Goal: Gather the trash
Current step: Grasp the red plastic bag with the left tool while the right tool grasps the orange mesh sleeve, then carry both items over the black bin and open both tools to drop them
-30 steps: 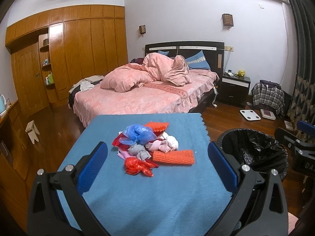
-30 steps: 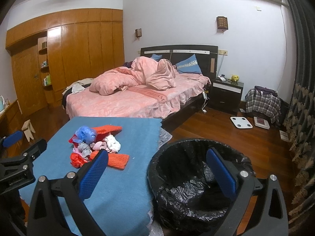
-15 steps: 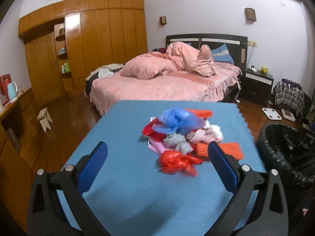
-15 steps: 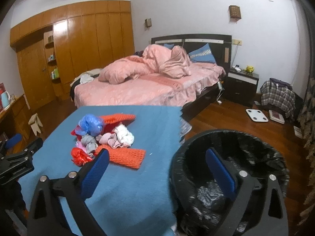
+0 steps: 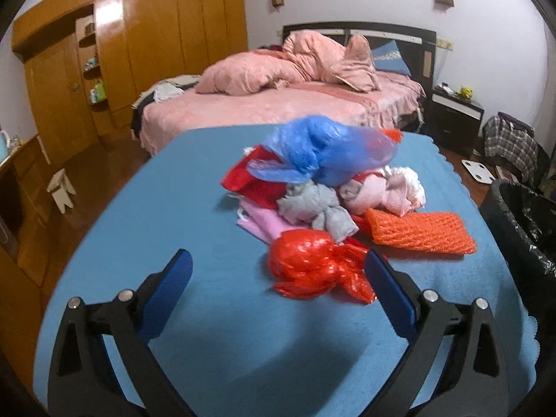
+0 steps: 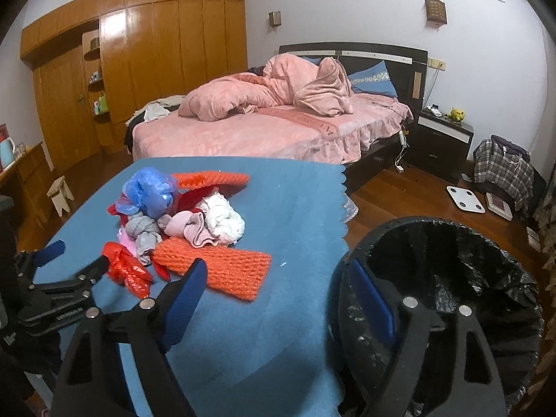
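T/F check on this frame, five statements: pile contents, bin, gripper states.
1. The trash pile sits on a blue table cover. True.
2. The left gripper is shut on the red plastic bag. False: it is open and empty, with the bag just ahead near its right finger.
3. The bin is lined with a black bag and stands off the table's right edge. True.
4. The right gripper holds the orange knitted piece. False: it is open and empty; its jaws have just been closing somewhat, with nothing between them.
5. A blue plastic bag lies under everything else. False: it sits on top of the pile.
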`<action>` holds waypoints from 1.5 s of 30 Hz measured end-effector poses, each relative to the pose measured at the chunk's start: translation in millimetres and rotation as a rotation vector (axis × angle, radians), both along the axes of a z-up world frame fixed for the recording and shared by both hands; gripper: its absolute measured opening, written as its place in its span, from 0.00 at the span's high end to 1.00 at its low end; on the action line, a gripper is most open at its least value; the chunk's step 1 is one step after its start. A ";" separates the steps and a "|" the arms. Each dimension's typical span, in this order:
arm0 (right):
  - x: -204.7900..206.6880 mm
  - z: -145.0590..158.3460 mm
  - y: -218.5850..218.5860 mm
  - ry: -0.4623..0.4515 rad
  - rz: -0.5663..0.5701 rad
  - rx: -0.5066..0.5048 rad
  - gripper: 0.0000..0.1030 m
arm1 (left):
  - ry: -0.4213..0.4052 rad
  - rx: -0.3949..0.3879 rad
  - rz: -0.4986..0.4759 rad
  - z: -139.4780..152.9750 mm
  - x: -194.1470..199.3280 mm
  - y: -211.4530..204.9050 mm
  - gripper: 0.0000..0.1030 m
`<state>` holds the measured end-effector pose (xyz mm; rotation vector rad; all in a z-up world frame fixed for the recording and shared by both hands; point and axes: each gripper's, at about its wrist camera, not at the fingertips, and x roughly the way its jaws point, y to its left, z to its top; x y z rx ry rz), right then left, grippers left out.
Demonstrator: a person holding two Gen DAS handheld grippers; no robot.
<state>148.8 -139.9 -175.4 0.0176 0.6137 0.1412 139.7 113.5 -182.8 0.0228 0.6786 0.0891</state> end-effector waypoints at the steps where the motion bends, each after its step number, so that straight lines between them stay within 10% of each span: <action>1: 2.3 -1.2 1.8 0.003 0.001 -0.002 0.21 | 0.007 -0.005 -0.007 -2.6 3.0 -0.5 0.13; 7: 14.3 -8.0 12.4 0.015 0.017 -0.026 0.21 | 0.098 -0.073 -0.065 -23.8 27.1 -0.7 0.50; 13: 26.4 -12.3 31.8 0.027 0.056 -0.043 0.22 | 0.071 -0.091 -0.081 -19.8 23.7 1.1 0.61; 34: 72.0 -74.9 84.1 0.203 0.132 -0.095 0.38 | 0.036 -0.040 0.022 -13.4 11.3 33.9 0.64; 45: 59.2 -74.0 81.3 0.201 0.213 -0.012 0.88 | 0.031 -0.016 0.032 -14.4 12.2 32.7 0.64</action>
